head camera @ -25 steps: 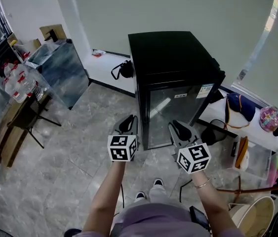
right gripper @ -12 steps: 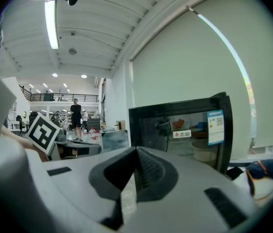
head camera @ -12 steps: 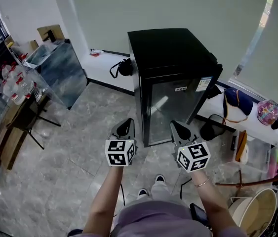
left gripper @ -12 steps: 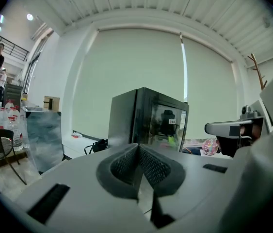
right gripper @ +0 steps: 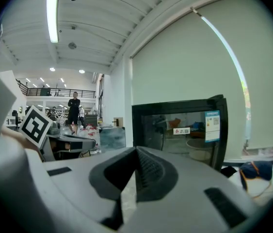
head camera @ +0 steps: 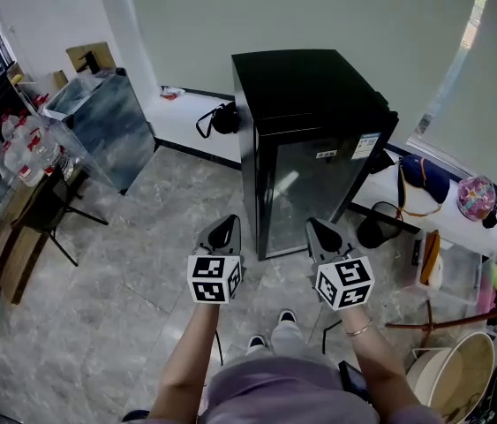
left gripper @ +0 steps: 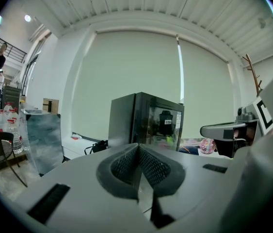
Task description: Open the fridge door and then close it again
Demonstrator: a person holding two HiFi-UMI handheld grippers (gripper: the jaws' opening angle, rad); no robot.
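Left gripper [head camera: 229, 222] & right gripper [head camera: 313, 226] drifted back from fridge [head camera: 310, 131], both closed, empty; only right gripper view shows ceiling lamp [right gripper: 52, 17].

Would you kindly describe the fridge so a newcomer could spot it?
Facing the pale wall, find the grey stone floor before it. The fridge is the black box there; unlike the marbled grey cabinet to its left, it has a dark glass door.

Fridge [head camera: 305, 87], upper middle: the black shell had a smooth satin sheen, and its door [head camera: 305, 193] was glossy glass throwing reflections. Floor [head camera: 116, 272], lower left: polished grey marble-look stone. The left claw [head camera: 223, 228] and right claw [head camera: 320, 230] were matt grey plastic, their pads [left gripper: 151, 166] dark and finely ribbed.
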